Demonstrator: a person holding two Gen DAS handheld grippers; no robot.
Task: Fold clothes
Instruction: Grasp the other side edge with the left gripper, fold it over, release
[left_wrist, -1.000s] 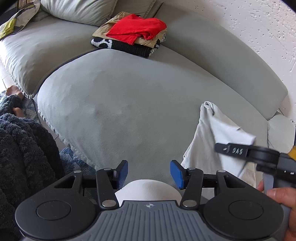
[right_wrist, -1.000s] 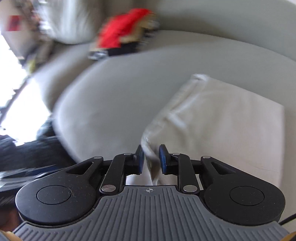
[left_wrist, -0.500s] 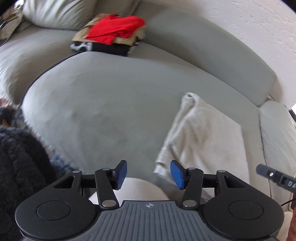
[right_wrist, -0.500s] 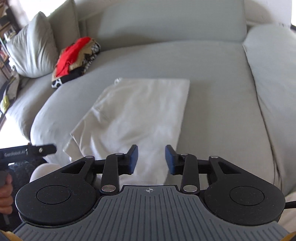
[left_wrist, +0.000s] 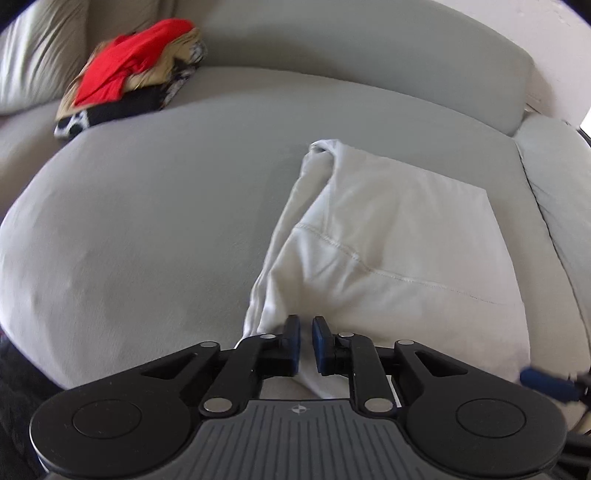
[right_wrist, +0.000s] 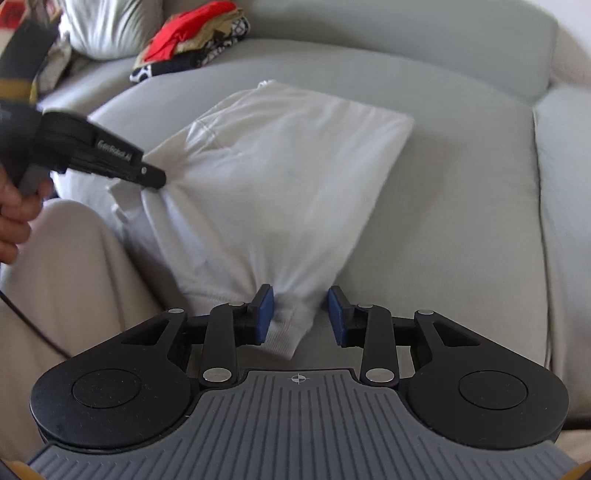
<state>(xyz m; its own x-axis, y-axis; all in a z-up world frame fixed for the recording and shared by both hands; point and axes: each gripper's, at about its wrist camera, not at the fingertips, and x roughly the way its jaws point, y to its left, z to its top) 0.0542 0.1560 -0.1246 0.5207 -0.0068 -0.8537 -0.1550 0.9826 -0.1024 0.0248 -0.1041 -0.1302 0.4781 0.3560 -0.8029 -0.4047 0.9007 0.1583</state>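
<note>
Left wrist view showed the left gripper clamped on the white garment's near corner, while the right gripper stood spread around its cuff.

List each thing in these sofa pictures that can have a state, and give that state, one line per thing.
White cotton garment: partly folded, lying on the grey sofa cushion, near edge bunched.
Left gripper: shut on the white garment's near left corner.
Right gripper: open, the garment's ribbed hem between its blue pads, not pinched.
Pile of red, tan and black-and-white clothes: stacked, set aside at the back.
</note>
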